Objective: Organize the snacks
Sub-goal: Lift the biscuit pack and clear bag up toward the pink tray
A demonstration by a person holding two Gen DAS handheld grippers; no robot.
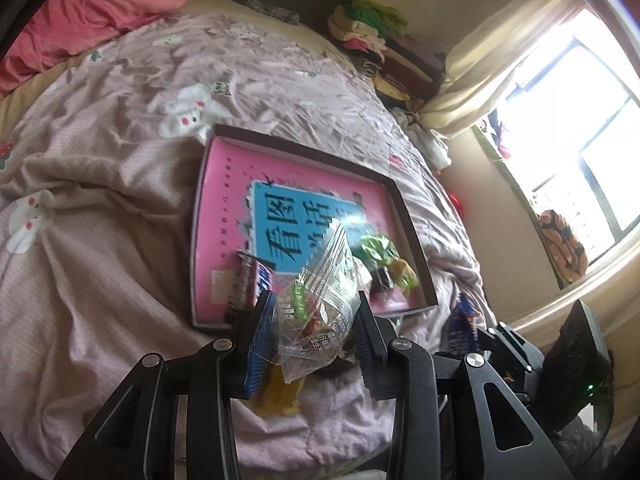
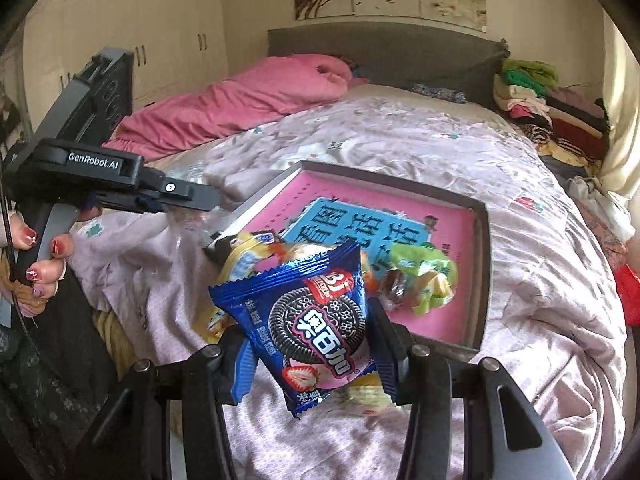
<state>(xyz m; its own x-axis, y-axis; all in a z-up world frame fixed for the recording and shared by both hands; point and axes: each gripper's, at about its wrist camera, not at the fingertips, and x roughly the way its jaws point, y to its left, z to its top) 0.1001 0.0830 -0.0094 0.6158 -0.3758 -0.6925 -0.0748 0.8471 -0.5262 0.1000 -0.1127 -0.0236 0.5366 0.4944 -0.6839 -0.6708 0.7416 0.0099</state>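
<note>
two packets in hand, box partly filled
left gripper [image 1: 316, 320] jaws clamp a clear packet [image 1: 320, 280], right gripper [image 2: 308, 344] jaws a blue cookie packet [image 2: 316, 320]; few snacks [image 2: 420, 284] at the box's [image 2: 482, 280] near edge, more loose on the bed [image 2: 520, 360].

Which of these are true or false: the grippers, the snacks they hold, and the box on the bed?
1. The right gripper holds a blue cookie packet. True.
2. The left gripper is empty. False: it grips a clear snack bag.
3. The pink-lined box lies on the bed. True.
4. The box holds no snacks. False: a green-wrapped snack already lies inside.
5. A stack of folded clothes sits by the headboard. True.
</note>
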